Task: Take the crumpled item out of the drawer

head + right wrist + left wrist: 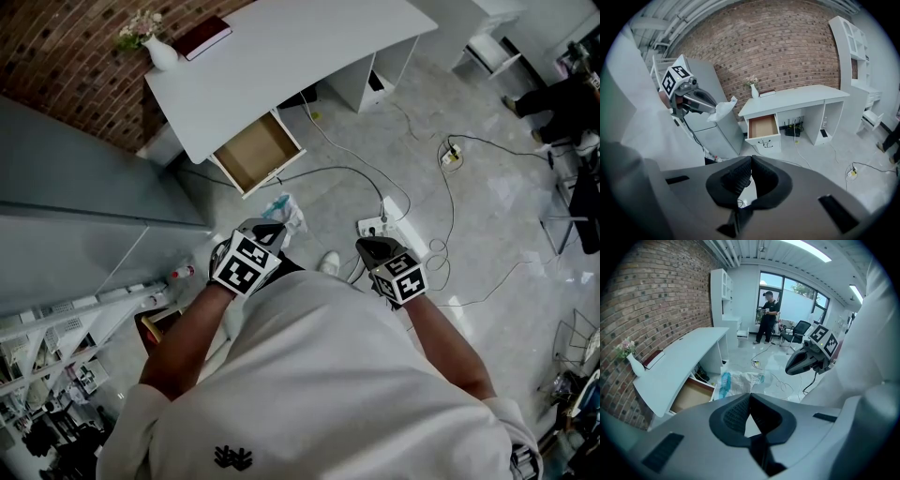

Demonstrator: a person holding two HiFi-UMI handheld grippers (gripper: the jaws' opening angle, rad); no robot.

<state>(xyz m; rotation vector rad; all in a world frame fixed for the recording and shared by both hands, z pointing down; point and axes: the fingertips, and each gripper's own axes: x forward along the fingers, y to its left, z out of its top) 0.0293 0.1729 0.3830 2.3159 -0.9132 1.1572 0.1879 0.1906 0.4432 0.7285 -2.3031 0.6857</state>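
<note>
The crumpled item (285, 213), a white and teal plastic wrapper, hangs from the tips of my left gripper (271, 229), which is shut on it above the floor, just in front of the desk. In the left gripper view it bunches past the closed jaws as the wrapper (740, 380). The right gripper view shows it as a white wad (721, 110) at the left gripper's tip. The wooden drawer (256, 150) of the white desk (281, 56) stands pulled open and bare inside. My right gripper (372, 247) is shut with nothing in it, level with the left.
A vase of flowers (155, 47) and a red book (203, 37) sit on the desk. A power strip (379, 225) and cables lie on the floor. A grey cabinet (75, 216) stands at left. A person (767, 317) stands far off by the window.
</note>
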